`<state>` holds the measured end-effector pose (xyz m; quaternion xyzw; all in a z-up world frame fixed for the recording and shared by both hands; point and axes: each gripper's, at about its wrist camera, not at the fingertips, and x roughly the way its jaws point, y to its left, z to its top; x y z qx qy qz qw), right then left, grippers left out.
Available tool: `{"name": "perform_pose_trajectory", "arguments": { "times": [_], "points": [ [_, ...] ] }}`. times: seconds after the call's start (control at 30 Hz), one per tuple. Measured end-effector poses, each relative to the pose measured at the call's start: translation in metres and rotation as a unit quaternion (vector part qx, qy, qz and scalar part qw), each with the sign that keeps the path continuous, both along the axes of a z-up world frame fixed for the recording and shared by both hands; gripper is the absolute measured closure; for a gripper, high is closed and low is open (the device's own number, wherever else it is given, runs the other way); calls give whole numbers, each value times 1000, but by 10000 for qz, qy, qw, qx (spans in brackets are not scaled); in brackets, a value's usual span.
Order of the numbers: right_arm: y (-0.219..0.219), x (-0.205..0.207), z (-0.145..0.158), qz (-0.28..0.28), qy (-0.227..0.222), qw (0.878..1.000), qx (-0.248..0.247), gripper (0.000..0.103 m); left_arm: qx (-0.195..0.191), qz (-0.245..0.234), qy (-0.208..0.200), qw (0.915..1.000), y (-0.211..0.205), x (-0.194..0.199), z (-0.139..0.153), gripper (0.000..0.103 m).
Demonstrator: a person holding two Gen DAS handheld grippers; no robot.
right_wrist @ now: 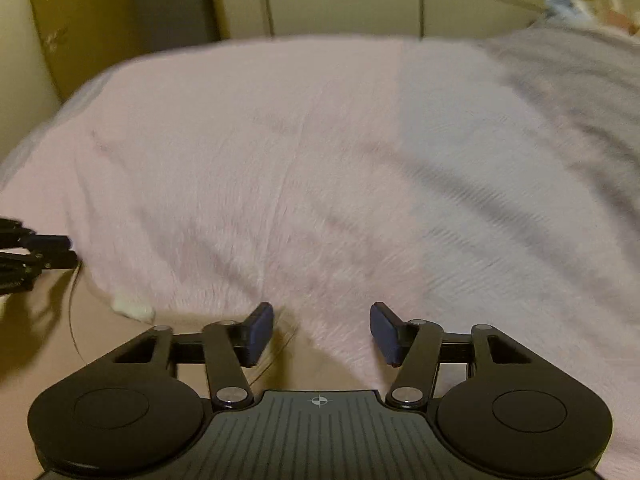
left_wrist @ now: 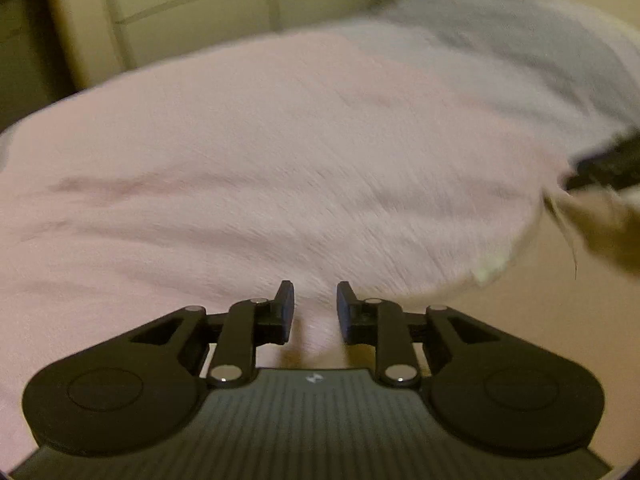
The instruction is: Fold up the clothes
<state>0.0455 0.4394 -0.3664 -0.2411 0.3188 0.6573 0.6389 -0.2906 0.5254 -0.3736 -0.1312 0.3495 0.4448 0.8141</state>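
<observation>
A fuzzy pink garment (left_wrist: 280, 152) lies spread on the tan surface (left_wrist: 540, 320) and fills most of both views; it shows in the right wrist view (right_wrist: 240, 160) too. My left gripper (left_wrist: 315, 312) is open, its jaws astride the garment's near edge. My right gripper (right_wrist: 321, 330) is open, wider, also astride the near edge of the pink fabric. The left gripper shows at the left edge of the right wrist view (right_wrist: 44, 254), and the right gripper at the right edge of the left wrist view (left_wrist: 608, 162). Both frames are motion-blurred.
A grey-lilac cloth (right_wrist: 540, 152) adjoins the pink garment on the right; it also shows in the left wrist view (left_wrist: 520, 28). A small white tag or scrap (right_wrist: 132, 310) lies at the garment's edge. Pale cabinets (right_wrist: 340, 0) stand behind. Other items (right_wrist: 580, 4) sit far right.
</observation>
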Motion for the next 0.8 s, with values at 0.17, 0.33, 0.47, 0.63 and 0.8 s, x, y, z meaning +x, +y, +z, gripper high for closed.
{"name": "perform_pose_trajectory", "arguments": {
  "times": [0.17,0.33,0.47,0.63,0.8],
  "points": [
    [-87,-3,32,115,222,9994,-245,46,-250,335,-400,9983,-65,-50,50,84],
    [-188,-16,47,315,456,9961,-689,47,-979,405,-579,9927,-182,-90,67,85],
    [-269,-26,60,475,643,9913,-1043,55,-1914,772,-676,9761,-283,-112,43,85],
    [-349,-43,36,272,510,9801,-1899,61,-2662,1295,-422,9543,-374,-129,8,85],
    [-405,-51,20,418,-396,9580,-2810,61,-2888,1269,-87,9489,-410,-149,21,86]
  ]
}}
